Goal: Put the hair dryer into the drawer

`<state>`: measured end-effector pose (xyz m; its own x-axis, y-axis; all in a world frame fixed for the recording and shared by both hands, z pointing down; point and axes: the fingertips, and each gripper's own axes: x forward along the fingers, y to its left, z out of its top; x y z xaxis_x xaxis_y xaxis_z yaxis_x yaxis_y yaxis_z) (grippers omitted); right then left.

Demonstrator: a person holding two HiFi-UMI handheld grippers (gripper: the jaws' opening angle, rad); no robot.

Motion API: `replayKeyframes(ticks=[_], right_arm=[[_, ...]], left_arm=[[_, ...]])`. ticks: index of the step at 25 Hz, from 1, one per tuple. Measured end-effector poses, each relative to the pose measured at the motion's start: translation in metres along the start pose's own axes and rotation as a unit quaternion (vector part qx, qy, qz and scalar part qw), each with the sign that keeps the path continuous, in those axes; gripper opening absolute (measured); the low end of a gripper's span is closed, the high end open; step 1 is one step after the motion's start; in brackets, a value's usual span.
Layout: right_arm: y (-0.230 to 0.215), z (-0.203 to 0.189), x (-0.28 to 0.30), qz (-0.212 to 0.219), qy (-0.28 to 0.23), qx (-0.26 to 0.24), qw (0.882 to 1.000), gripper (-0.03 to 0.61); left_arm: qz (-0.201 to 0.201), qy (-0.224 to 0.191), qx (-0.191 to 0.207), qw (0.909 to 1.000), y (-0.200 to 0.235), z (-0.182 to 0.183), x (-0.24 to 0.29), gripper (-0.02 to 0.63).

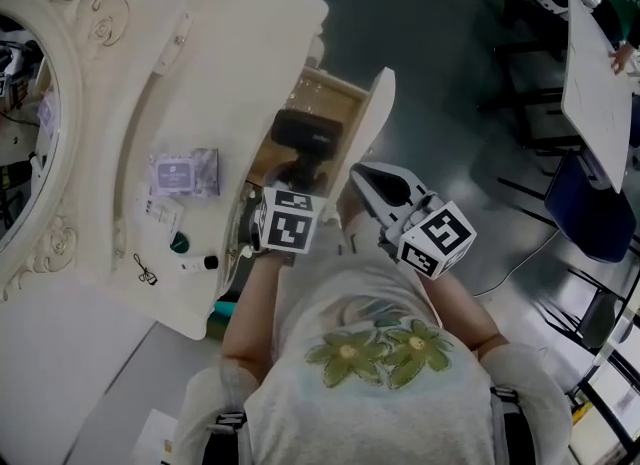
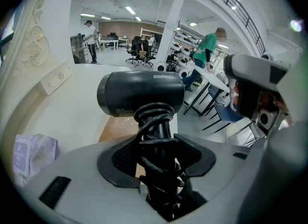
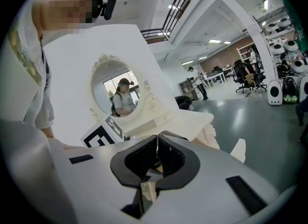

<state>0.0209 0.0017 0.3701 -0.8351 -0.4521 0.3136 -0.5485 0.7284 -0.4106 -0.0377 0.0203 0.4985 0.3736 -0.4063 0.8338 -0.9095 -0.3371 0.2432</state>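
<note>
My head view was dim and greyish, floor [image 1: 440, 73] near black at upper right, my gripper views were bright under ceiling strip lights [image 2: 130, 10] at top, fisheye-bent, black corners, hair dryer [image 2: 140, 94] sharp, faintly glossy.

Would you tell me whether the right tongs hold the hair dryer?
No, the right tongs are shut on nothing; the left tongs grip the hair dryer by its cord-wrapped handle.
</note>
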Motion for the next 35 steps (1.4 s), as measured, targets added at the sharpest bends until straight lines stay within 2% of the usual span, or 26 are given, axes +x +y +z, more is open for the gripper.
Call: replayKeyframes(ticks=[12,35], right_arm=[[-0.009,-0.008,0.005,0.005,0.015,0.004,1.0,0.023],[-0.041,-0.037,0.013,-0.015,0.038,0.03,0.999,0.023]], left_arm=[[-0.001,0.015,0.005,0.9999,0.001,-0.003,0.022,0.221],[0.001,0.037,-0.006,0.9993,0.014,-0.01,0.068,0.221]])
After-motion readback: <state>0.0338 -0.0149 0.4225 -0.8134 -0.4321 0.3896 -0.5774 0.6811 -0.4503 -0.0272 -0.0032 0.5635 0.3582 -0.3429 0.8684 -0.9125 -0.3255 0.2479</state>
